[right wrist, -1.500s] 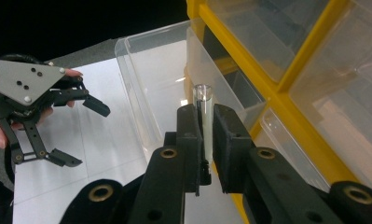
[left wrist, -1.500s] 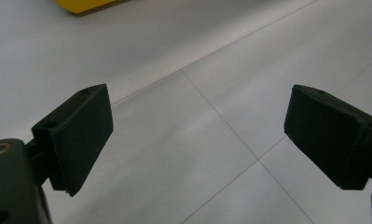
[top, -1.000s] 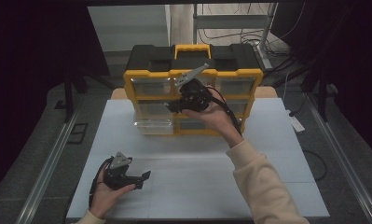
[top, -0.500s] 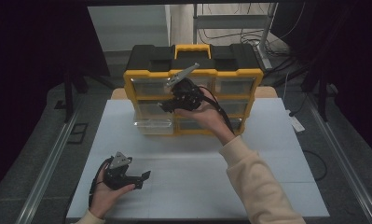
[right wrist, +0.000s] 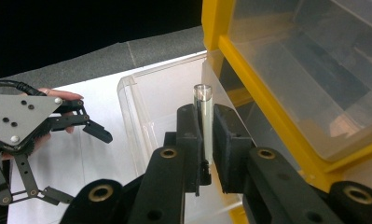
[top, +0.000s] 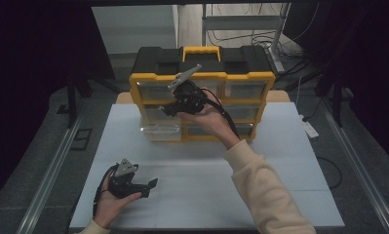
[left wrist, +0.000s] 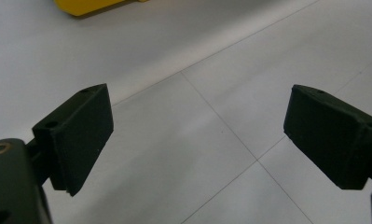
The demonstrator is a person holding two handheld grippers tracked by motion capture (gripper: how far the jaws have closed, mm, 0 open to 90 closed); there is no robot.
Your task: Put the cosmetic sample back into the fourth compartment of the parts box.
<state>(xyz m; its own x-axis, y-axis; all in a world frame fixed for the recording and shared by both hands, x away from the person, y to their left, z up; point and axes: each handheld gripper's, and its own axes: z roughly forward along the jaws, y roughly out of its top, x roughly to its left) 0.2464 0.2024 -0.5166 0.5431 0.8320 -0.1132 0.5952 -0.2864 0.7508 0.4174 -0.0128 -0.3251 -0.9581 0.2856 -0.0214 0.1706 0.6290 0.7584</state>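
Observation:
A yellow and black organizer box point(top: 202, 78) stands at the back of the white table point(top: 260, 161). Its clear lower-left drawer point(top: 160, 130) is pulled out. My right gripper point(top: 169, 110) hovers in front of the box, just above that drawer, shut on a small clear glass tube point(right wrist: 203, 100). In the right gripper view the tube stands upright between the pads point(right wrist: 224, 130), over the open drawer point(right wrist: 146, 107). My left gripper point(top: 149, 188) rests low at the table's front left, open, with nothing between its jaws point(left wrist: 197, 140).
The organizer's other clear drawers point(right wrist: 305, 70) are pushed in. Cables and a metal rack point(top: 241, 24) lie behind the table. Metal rails point(top: 50, 170) run along both sides of the table. The left gripper point(right wrist: 79, 163) is in a hand, far from the box.
My right gripper, with the tube in it, has shifted a little to the left along the front of the box. The left gripper has stayed put.

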